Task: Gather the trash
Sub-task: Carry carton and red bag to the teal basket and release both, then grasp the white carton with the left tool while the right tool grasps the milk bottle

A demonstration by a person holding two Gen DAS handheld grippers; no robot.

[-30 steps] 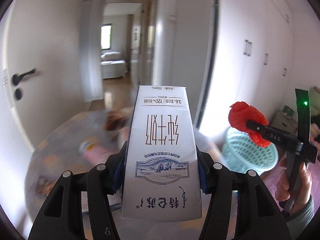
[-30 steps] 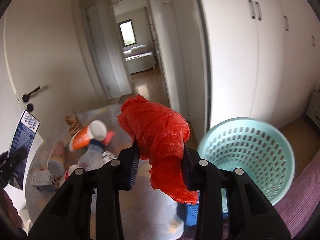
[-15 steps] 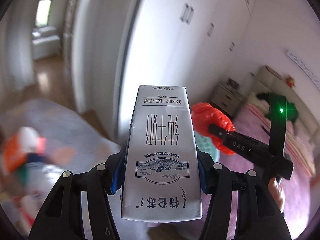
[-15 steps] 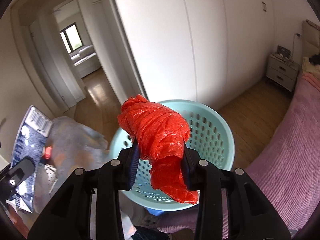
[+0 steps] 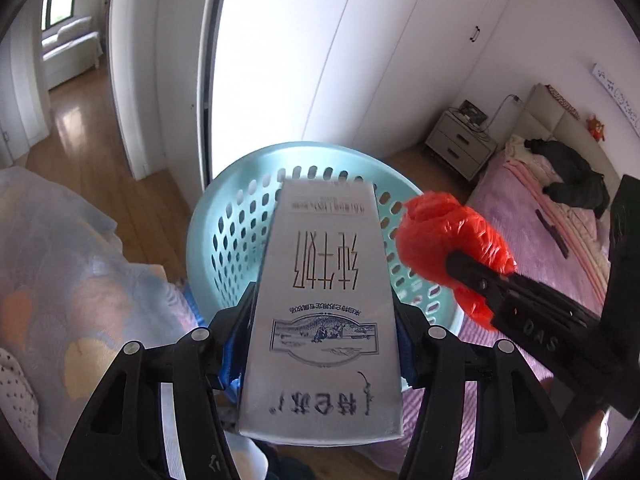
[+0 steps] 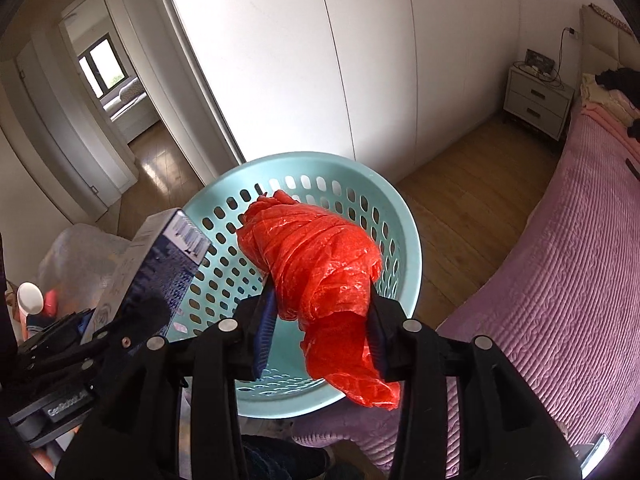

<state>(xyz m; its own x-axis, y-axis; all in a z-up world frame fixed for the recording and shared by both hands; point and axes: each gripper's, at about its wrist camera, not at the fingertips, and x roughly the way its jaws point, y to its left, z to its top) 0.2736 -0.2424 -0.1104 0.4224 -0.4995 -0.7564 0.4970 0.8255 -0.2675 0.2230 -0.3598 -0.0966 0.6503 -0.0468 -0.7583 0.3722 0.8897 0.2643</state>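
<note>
The basket [image 5: 224, 216] is seen directly beyond both tongs, at frame centre. The carton [image 5: 324, 304], long axis pointed into it, sits between the opening left tongs [image 5: 320, 340]; the red bag [image 6: 316, 264] between the opening right tongs [image 6: 320, 320].

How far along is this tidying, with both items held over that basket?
Mid-drop. The basket looks empty so far. The left tool carries a milk carton, the right tool a red plastic bag; both jaws are opening above it. More trash waits on the table.
</note>
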